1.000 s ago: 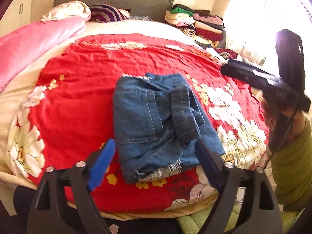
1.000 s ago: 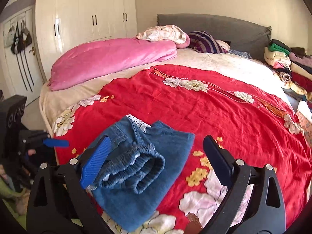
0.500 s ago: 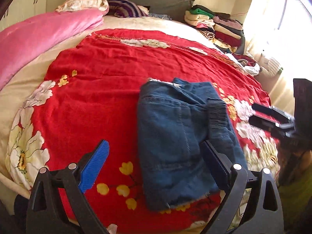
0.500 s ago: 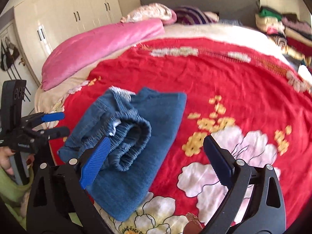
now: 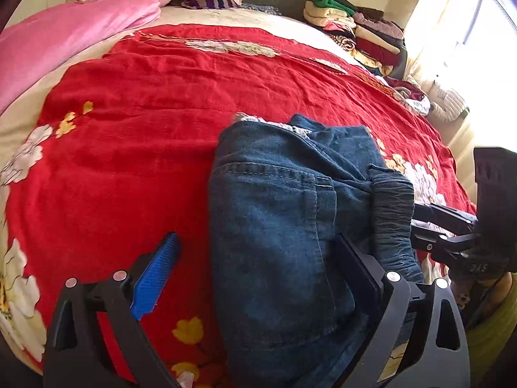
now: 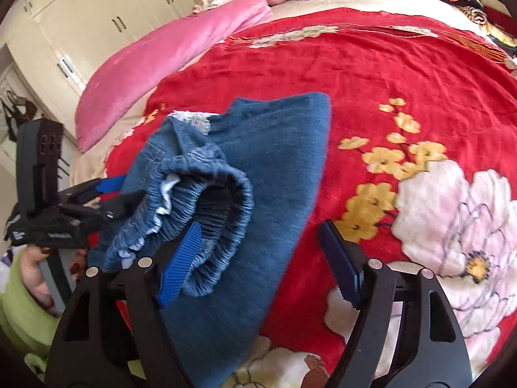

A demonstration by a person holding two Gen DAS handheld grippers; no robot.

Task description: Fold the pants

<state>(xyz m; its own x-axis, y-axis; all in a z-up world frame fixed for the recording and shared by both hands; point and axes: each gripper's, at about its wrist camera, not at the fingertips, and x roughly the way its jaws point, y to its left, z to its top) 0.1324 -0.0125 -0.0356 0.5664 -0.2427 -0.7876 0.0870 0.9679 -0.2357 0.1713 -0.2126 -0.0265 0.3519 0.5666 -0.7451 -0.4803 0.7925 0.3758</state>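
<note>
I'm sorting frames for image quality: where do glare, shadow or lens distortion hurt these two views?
Left wrist view: the window at upper right is blown out to white, and the near end of the jeans lies in shadow. Right wrist view: evenly lit, no glare; the wardrobe bows with fisheye curvature, and dark vignetting fills the corners. In both, the red blanket bulges like a dome.

open red blanket (image 5: 135,161) left of jeans (image 5: 274,226) (clothes pile (image 5: 355,29) crowds far corner)
</note>
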